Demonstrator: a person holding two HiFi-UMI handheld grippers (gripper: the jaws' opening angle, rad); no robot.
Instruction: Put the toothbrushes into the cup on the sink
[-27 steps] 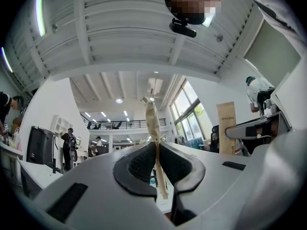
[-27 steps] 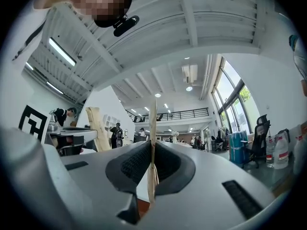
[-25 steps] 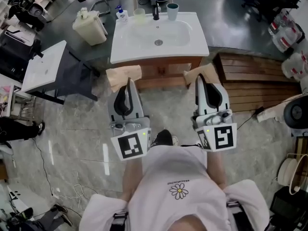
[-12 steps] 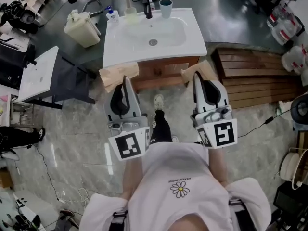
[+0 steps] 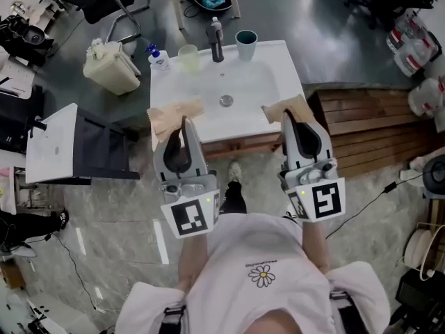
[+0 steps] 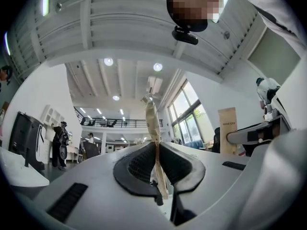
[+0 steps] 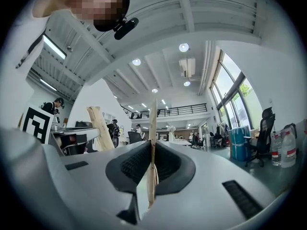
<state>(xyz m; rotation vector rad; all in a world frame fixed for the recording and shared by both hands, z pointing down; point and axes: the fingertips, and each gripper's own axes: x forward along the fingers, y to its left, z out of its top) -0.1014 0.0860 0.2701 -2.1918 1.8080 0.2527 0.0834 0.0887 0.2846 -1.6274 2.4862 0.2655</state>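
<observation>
Fingers [image 6: 134,164] of the left gripper [image 5: 183,124] and right gripper [image 5: 287,120] are each clenched on 1 paper-wrapped toothbrush [image 5: 174,113], seemingly light and bendy, better held mid-length; the cup [image 5: 246,45] stands at 12 o'clock on the sink [image 5: 271,82].

- There were two grey hand-held grippers with marker cubes: the left gripper [image 5: 183,121] and the right gripper [image 5: 287,115].
- There were two flat tan paper packets, one [image 5: 172,114] in the left gripper's jaws and one [image 5: 285,106] in the right's.
- There was one white rectangular sink [image 5: 268,82].
- Two cups stood on it: one teal cup [image 5: 245,45] and one pale translucent cup [image 5: 188,56].
- There was one dark tap [image 5: 216,40].
- There was one clear pump bottle with a blue top [image 5: 159,60].
- There was one beige bin [image 5: 110,68].
</observation>
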